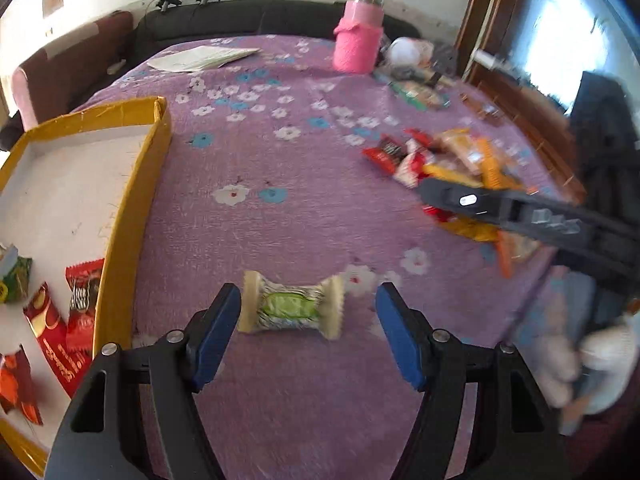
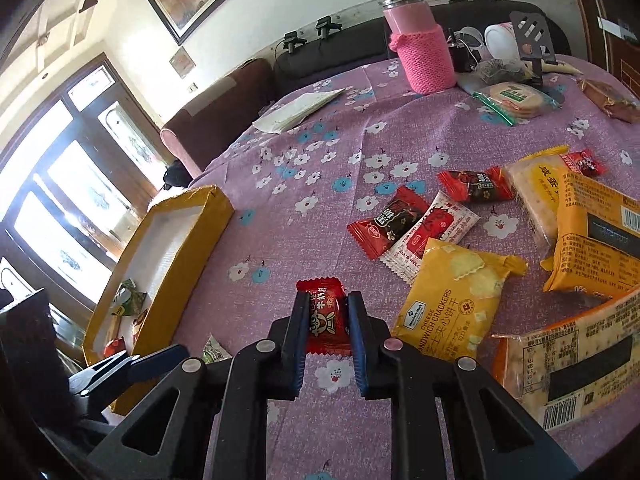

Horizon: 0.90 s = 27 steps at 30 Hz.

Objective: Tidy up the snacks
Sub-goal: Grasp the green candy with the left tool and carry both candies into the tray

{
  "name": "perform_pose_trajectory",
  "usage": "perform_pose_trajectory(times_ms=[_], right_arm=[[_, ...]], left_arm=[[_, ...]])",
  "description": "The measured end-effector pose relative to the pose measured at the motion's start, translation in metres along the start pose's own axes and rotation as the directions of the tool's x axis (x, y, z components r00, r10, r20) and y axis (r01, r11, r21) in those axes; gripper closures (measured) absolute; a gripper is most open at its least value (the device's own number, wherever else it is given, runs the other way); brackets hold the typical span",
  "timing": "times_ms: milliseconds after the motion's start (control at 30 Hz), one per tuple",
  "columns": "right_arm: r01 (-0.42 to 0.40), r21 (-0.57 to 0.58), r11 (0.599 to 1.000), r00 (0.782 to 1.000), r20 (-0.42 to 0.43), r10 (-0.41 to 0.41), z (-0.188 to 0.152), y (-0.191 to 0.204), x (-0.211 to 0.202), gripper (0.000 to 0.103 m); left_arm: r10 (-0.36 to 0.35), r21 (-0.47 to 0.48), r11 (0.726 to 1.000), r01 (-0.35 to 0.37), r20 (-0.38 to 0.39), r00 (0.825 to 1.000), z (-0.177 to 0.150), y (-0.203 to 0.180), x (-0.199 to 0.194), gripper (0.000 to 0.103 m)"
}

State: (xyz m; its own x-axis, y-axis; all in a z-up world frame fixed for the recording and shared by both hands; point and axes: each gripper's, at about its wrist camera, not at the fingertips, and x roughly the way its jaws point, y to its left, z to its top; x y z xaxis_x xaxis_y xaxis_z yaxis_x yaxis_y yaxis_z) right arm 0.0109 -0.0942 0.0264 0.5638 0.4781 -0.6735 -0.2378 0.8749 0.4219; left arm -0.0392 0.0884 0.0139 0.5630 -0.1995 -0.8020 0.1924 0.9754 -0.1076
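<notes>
My left gripper is open, its blue pads either side of a green-and-white wrapped candy lying on the purple flowered cloth. My right gripper is shut on a small red candy packet, held just above the cloth. A yellow-rimmed shallow box lies to the left with several red and green snacks inside; it also shows in the right wrist view. The right gripper's black body crosses the left wrist view.
A pile of snacks lies at right: a yellow cheese cracker pack, red packets and large cracker packs. At the back stand a pink knit-covered bottle, papers, a round biscuit pack and a sofa.
</notes>
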Motion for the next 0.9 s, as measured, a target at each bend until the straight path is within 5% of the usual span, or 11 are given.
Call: perform_pose_trajectory(times_ms=[67,100,133,233,433,600,733,900], right_arm=[[-0.006,0.008,1.000,1.000,-0.008,0.006,0.000,-0.003,0.001,0.084],[-0.008,0.014,1.000,1.000,-0.008,0.008,0.000,-0.005,0.002,0.083],[-0.012,0.018,1.000,1.000,-0.008,0.012,0.000,-0.006,0.001,0.083],[-0.021,0.014,1.000,1.000,-0.005,0.021,-0.001,-0.004,0.001,0.084],[-0.031,0.000,1.000,0.999,0.028,0.031,-0.001,-0.001,-0.004,0.084],[-0.003,-0.016,1.000,0.998,0.055,0.004,-0.003,0.004,-0.005,0.084],[0.006,-0.034,0.999,0.998,0.064,-0.004,-0.003,0.016,-0.006,0.084],[-0.140,-0.093,0.986,0.990,0.019,0.143,-0.001,0.075,-0.018,0.084]], left_arm=[[0.019,0.021,1.000,-0.018,-0.018,1.000,-0.001,-0.003,0.008,0.035],[0.034,0.034,0.999,-0.033,-0.009,0.999,-0.001,-0.005,0.008,0.041],[0.041,0.039,0.998,-0.041,-0.003,0.999,-0.001,-0.006,0.007,0.058],[0.012,0.010,1.000,-0.012,0.002,1.000,0.000,0.000,0.004,0.067],[-0.031,-0.054,0.998,0.034,0.056,0.998,0.000,0.011,-0.016,0.068],[-0.062,-0.121,0.989,0.082,0.166,0.984,0.001,0.041,-0.074,0.068],[0.007,-0.197,0.980,0.041,0.235,0.972,-0.003,0.093,-0.116,0.068],[0.105,-0.310,0.950,-0.024,0.245,0.964,-0.017,0.161,-0.140,0.068]])
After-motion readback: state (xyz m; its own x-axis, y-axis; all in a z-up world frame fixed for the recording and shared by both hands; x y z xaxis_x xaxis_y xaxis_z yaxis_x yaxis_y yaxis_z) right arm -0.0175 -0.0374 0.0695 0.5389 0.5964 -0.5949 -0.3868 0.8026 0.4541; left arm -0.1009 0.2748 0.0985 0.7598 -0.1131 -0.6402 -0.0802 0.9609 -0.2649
